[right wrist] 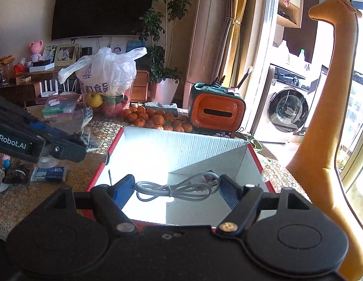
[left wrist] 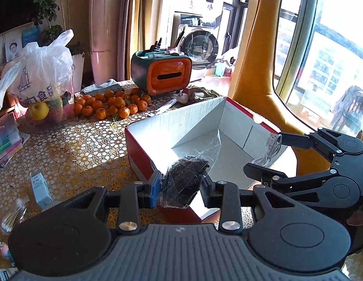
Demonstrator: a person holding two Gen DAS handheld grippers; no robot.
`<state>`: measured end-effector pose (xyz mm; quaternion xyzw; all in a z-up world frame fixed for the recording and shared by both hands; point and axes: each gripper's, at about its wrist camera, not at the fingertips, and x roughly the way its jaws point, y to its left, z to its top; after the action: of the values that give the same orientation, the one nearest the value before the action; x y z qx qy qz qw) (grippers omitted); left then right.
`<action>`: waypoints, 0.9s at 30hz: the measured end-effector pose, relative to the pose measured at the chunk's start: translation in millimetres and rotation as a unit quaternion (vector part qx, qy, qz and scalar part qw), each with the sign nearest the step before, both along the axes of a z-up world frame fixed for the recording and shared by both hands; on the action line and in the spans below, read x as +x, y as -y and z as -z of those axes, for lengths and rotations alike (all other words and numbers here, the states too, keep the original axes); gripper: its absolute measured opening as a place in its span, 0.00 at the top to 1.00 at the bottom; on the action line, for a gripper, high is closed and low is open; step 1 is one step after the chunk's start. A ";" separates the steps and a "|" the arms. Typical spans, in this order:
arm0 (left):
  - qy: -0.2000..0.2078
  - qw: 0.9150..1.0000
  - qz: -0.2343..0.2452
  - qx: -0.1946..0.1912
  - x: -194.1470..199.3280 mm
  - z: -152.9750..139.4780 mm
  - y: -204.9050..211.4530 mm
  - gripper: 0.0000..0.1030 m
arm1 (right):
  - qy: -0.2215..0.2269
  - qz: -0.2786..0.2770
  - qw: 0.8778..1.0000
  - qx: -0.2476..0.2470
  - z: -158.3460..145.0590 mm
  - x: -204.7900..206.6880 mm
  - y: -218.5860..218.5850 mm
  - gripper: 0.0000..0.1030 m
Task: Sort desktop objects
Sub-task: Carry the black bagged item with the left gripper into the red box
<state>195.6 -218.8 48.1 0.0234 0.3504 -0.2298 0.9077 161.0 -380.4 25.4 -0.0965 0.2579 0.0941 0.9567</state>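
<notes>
Over the red box [left wrist: 144, 154], sorting is partly done.
Left gripper [left wrist: 180, 188] clenches a clear bag of dark bits [left wrist: 186, 178] at the box's near rim; right gripper [right wrist: 175, 190] spreads released around the white cable [right wrist: 174, 189] inside it; a small carton [left wrist: 41, 189] beside the box remains.

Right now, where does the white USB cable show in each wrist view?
Left wrist: white USB cable at right of centre, dangling beside the right gripper over the box.
Right wrist: lower centre, coiled between the open fingers.
Shared landmark: the red box.
</notes>
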 end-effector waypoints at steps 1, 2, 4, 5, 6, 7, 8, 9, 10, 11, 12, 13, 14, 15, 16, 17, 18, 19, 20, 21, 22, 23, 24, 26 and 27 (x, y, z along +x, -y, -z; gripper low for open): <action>-0.001 1.000 0.006 0.001 3.4 0.3 5.4 0.68 | -0.001 0.000 1.000 -0.005 0.4 2.7 3.1 0.24; 0.000 1.000 0.011 0.003 6.7 0.8 10.3 0.68 | -0.002 -0.003 1.000 -0.008 0.6 5.3 6.8 0.24; -0.002 1.000 0.022 0.009 15.7 2.8 20.8 0.68 | -0.005 -0.004 1.000 -0.013 0.7 11.9 11.5 0.24; -0.004 1.000 0.026 0.013 21.0 4.3 25.2 0.68 | -0.007 -0.006 1.000 -0.015 1.0 16.0 14.4 0.24; -0.007 0.999 0.028 0.015 25.6 5.8 28.7 0.68 | -0.010 -0.008 1.000 -0.015 1.5 20.1 16.7 0.24; -0.010 0.999 0.030 0.017 31.0 7.9 32.4 0.68 | -0.013 -0.008 1.000 -0.017 2.8 24.1 18.5 0.24; -0.014 0.999 0.032 0.019 36.6 10.5 35.9 0.68 | -0.016 -0.008 1.000 -0.019 4.4 27.6 19.8 0.24; -0.018 0.999 0.035 0.022 42.7 13.7 39.6 0.68 | -0.020 -0.010 1.000 -0.020 7.0 31.5 22.0 0.24; -0.022 0.999 0.037 0.026 47.8 16.8 43.3 0.68 | -0.024 -0.010 0.999 -0.022 9.8 35.4 23.7 0.24; -0.027 0.998 0.038 0.030 52.5 20.2 46.8 0.68 | -0.029 -0.008 0.999 -0.024 12.5 39.1 24.6 0.24; -0.033 0.998 0.042 0.032 57.7 24.3 50.7 0.68 | -0.035 -0.008 0.999 -0.026 16.0 43.8 26.7 0.24; -0.036 0.998 0.045 0.035 62.0 27.8 54.1 0.68 | -0.038 -0.008 0.999 -0.026 18.8 46.8 27.9 0.25; -0.039 0.997 0.046 0.038 66.4 31.1 57.8 0.68 | -0.041 -0.009 0.999 -0.027 21.6 50.0 28.6 0.25; -0.042 0.997 0.049 0.040 70.3 34.1 60.9 0.68 | -0.044 -0.009 0.999 -0.030 23.9 52.8 29.3 0.25; -0.044 0.997 0.054 0.044 73.7 37.1 64.6 0.68 | -0.047 -0.010 0.998 -0.030 26.3 55.3 30.0 0.25; -0.044 0.996 0.057 0.048 76.4 39.5 68.2 0.68 | -0.051 -0.011 0.998 -0.030 28.6 57.8 31.0 0.25; -0.044 0.996 0.058 0.053 79.0 41.6 70.9 0.68 | -0.057 -0.011 0.998 -0.029 31.5 61.6 32.4 0.25; -0.047 0.996 0.060 0.055 82.6 43.9 73.6 0.68 | -0.061 -0.010 0.998 -0.030 33.6 64.2 33.0 0.25; -0.051 0.995 0.061 0.055 86.4 46.5 75.8 0.68 | -0.064 -0.008 0.997 -0.029 35.9 66.9 34.6 0.25; -0.055 0.995 0.062 0.055 89.5 48.7 77.4 0.68 | -0.069 -0.006 0.997 -0.028 38.3 69.5 36.2 0.25; -0.059 0.995 0.064 0.058 93.3 51.3 79.6 0.68 | -0.074 -0.005 0.997 -0.026 40.3 72.1 37.2 0.25; -0.062 0.994 0.065 0.060 97.3 54.0 81.9 0.68 | -0.080 -0.005 0.996 -0.027 42.6 75.0 38.0 0.25; -0.066 0.994 0.067 0.063 100.8 56.6 83.9 0.68 | -0.085 -0.006 0.996 -0.028 44.2 77.8 38.7 0.25; -0.076 0.992 0.070 0.068 107.6 62.1 87.8 0.68 | -0.097 -0.012 0.995 -0.031 47.3 83.3 39.0 0.25; -0.081 0.992 0.071 0.071 110.4 64.7 89.7 0.68 | -0.103 -0.013 0.994 -0.033 48.7 86.1 38.6 0.25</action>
<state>306.1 -308.5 -16.6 0.0943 0.4353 -0.2697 0.8537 247.1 -419.0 -23.3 -0.1211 0.3564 0.1071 0.9202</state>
